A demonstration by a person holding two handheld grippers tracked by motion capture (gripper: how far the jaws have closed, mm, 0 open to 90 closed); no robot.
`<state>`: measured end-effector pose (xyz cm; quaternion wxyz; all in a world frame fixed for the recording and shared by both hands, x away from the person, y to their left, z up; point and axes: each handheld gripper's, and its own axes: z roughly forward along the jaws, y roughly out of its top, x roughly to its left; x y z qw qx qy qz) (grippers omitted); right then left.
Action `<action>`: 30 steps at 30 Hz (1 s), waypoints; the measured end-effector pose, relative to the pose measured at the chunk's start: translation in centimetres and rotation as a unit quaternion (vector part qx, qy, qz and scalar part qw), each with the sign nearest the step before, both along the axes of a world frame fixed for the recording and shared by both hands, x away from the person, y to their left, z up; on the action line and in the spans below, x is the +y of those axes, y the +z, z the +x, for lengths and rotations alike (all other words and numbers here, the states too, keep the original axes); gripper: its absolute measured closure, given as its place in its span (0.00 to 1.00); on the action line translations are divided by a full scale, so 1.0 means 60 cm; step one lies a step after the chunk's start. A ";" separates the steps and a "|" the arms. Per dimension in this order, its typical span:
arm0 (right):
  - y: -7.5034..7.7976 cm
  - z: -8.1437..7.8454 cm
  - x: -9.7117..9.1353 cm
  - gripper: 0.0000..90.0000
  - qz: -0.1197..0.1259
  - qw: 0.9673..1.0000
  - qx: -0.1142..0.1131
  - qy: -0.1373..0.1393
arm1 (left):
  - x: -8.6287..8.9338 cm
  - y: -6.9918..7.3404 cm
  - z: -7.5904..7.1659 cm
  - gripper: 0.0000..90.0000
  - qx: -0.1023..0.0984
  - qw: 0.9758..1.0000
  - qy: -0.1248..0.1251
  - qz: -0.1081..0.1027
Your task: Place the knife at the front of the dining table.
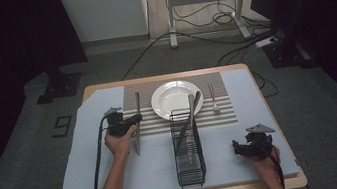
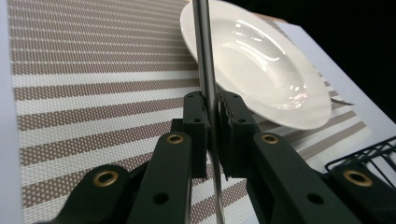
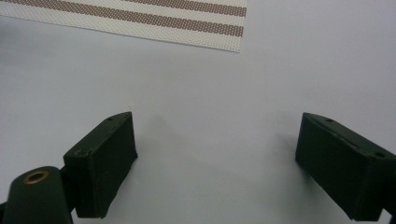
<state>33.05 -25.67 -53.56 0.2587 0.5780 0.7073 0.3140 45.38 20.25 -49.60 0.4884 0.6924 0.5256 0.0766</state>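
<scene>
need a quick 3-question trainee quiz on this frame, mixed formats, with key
1. True or false: the left gripper is shut on the slim silver table knife.
2. The right gripper is: A) open over the pale blue mat; B) holding a fork; C) inside the rack.
3. Fill in: the round white plate sits on the ____ placemat.

Key: 1 true; 2 A; 3 striped.

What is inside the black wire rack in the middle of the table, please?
The wire rack holds two long utensils leaning toward the plate, upper ends past its top. Their lower ends sit behind the wires, so their type is unclear.
</scene>
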 end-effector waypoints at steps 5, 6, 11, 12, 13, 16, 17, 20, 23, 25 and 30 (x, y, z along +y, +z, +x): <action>0.000 0.000 0.000 0.13 0.000 1.000 0.000 0.000 | -0.005 -0.012 0.012 0.91 0.023 1.000 0.009 0.000; 0.000 0.000 0.000 0.13 0.000 1.000 0.000 0.000 | -0.006 -0.015 0.014 0.91 0.028 1.000 0.010 0.000; 0.000 0.000 0.000 0.13 0.001 1.000 0.001 0.000 | -0.015 -0.029 0.024 0.91 0.047 0.999 0.016 0.009; 0.000 0.000 0.000 0.13 0.001 1.000 0.001 0.000 | -0.018 -0.033 0.026 0.91 0.051 0.998 0.019 0.009; 0.000 0.000 0.000 0.13 0.001 1.000 0.001 0.000 | -0.020 -0.037 0.028 0.91 0.056 0.998 0.021 0.009; 0.000 0.000 0.000 0.13 0.001 1.000 0.001 0.000 | -0.026 -0.047 0.033 0.92 0.066 0.997 0.027 0.022; 0.000 0.000 0.000 0.13 0.001 1.000 0.001 0.000 | -0.029 -0.052 0.036 0.92 0.073 0.996 0.027 0.036; 0.000 0.000 0.000 0.13 0.001 1.000 0.001 0.000 | -0.024 -0.055 0.037 0.92 0.080 0.996 0.030 0.024; 0.000 0.000 0.000 0.13 0.001 1.000 0.001 0.000 | -0.024 -0.055 0.037 0.92 0.083 0.996 0.034 0.021; 0.000 0.000 0.000 0.13 0.001 1.000 0.001 0.000 | -0.026 -0.054 0.036 0.92 0.083 0.996 0.037 0.024; 0.000 0.000 0.000 0.13 0.001 1.000 0.001 0.000 | -0.024 -0.054 0.038 0.91 0.094 0.995 0.039 0.013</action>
